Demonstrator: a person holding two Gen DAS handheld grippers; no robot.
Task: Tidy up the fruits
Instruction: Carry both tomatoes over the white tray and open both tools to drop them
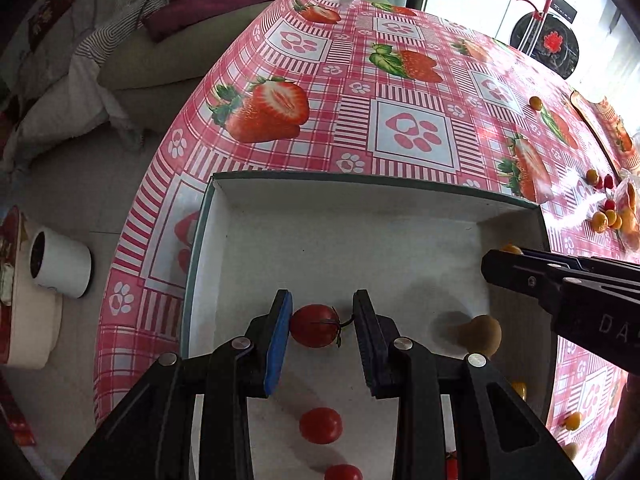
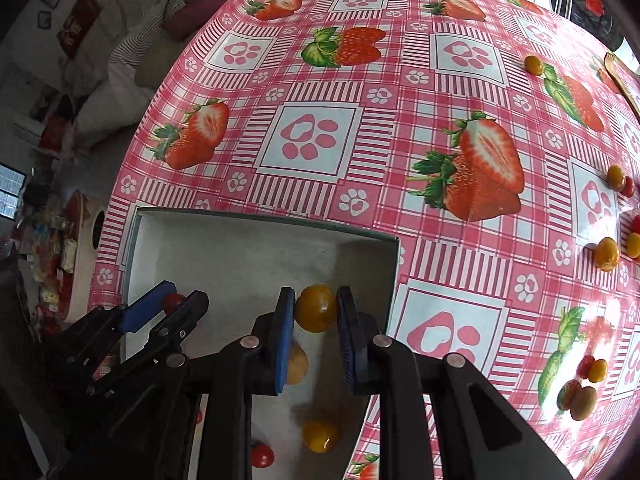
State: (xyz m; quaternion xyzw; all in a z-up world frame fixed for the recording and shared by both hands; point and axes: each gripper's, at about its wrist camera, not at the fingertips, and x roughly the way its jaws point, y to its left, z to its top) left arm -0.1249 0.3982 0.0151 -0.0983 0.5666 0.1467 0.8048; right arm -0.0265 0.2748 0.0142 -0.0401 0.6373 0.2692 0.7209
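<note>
Two tomatoes are pinched above the white box (image 1: 224, 208), a red tomato (image 1: 314, 326) by the left gripper (image 1: 322, 332) and a yellow tomato (image 2: 315, 307) by the right gripper (image 2: 314, 330) near its right wall, so bruising from squeezing or bouncing out on release is risked.

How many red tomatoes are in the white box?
3 show in the left wrist view: one red tomato between the left hand-held gripper's fingers, one below it, one at the picture's bottom edge. The grippers may hide more inside the white box.
</note>
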